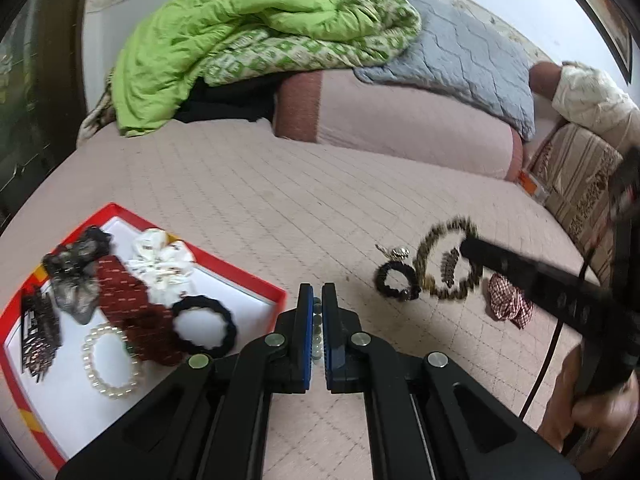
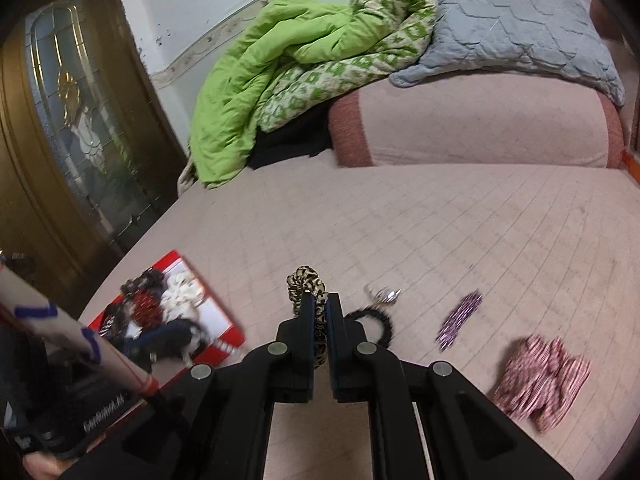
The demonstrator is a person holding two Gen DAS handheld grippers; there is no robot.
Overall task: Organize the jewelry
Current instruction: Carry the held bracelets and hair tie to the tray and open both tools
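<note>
My left gripper (image 1: 317, 292) is shut on a strand of grey-green beads (image 1: 317, 326) that shows between its blue pads. It hovers by the corner of a red tray (image 1: 276, 294) with a white floor. The tray holds several scrunchies, a pearl bracelet (image 1: 112, 364) and dark hair clips (image 1: 38, 332). My right gripper (image 2: 320, 300) is shut on a leopard-print scrunchie (image 2: 306, 282), which is lifted a little off the bed. In the left wrist view, the right gripper (image 1: 468, 246) grips that same scrunchie (image 1: 434, 250) at its right side.
On the pink quilted bed lie a black scrunchie (image 2: 376, 322), a small metal piece (image 2: 384, 294), a purple hair clip (image 2: 460, 320) and a red checked scrunchie (image 2: 544, 380). A green quilt (image 2: 272, 64), a grey pillow (image 2: 512, 20) and a pink bolster (image 2: 472, 120) lie at the back. A wooden door (image 2: 60, 120) stands left.
</note>
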